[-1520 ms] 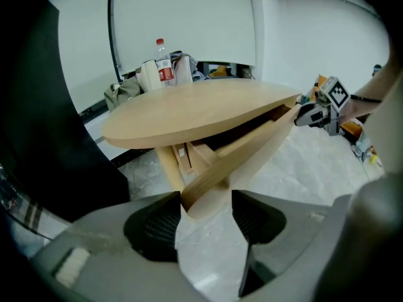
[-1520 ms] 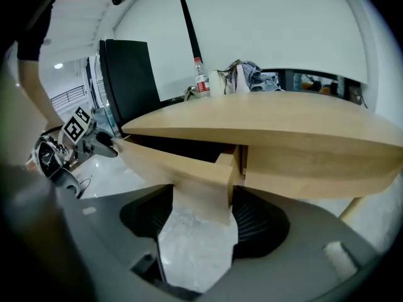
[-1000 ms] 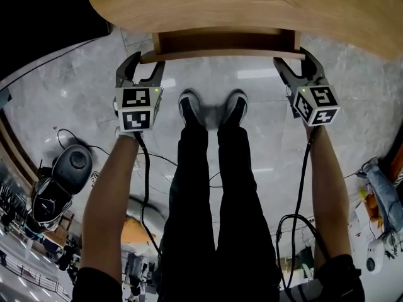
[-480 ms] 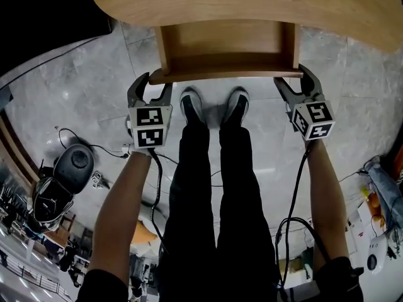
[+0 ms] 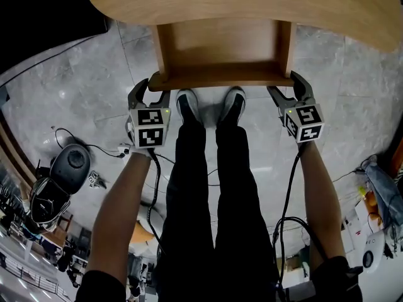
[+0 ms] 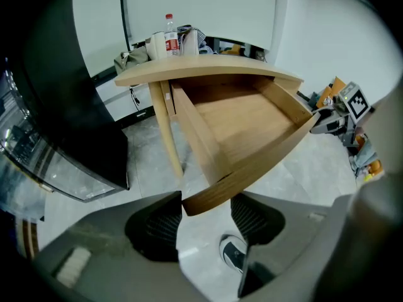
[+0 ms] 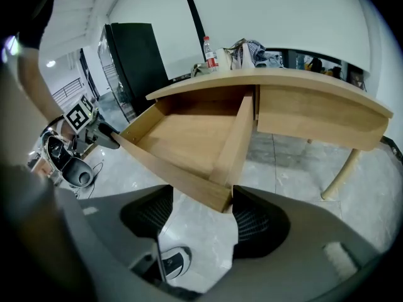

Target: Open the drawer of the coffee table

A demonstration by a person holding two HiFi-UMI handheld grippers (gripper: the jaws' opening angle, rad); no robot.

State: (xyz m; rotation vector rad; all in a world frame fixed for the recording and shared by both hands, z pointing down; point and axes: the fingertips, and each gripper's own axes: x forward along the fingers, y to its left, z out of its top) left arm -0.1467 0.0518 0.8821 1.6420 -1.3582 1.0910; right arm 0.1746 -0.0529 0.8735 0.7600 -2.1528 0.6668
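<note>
The wooden coffee table (image 5: 252,2) spans the top of the head view, and its drawer (image 5: 217,43) stands pulled out toward me, empty inside. My left gripper (image 5: 150,88) is shut on the left end of the curved drawer front (image 5: 220,77), and my right gripper (image 5: 288,85) is shut on its right end. In the left gripper view the front's corner (image 6: 208,197) sits between the pads of the left gripper (image 6: 204,216). The right gripper view shows the other corner (image 7: 217,197) clamped in the right gripper (image 7: 200,216), with the open drawer (image 7: 189,134) beyond.
My legs and shoes (image 5: 189,106) stand just under the drawer front. A black device (image 5: 69,165) and cables lie on the grey floor at left. A bottle (image 6: 170,36) and clutter sit on the table's far side. A black cabinet (image 7: 135,49) and a table leg (image 7: 343,168) flank the table.
The drawer has slid well out from under the table top toward me. Both grippers moved back with its front, keeping their hold.
</note>
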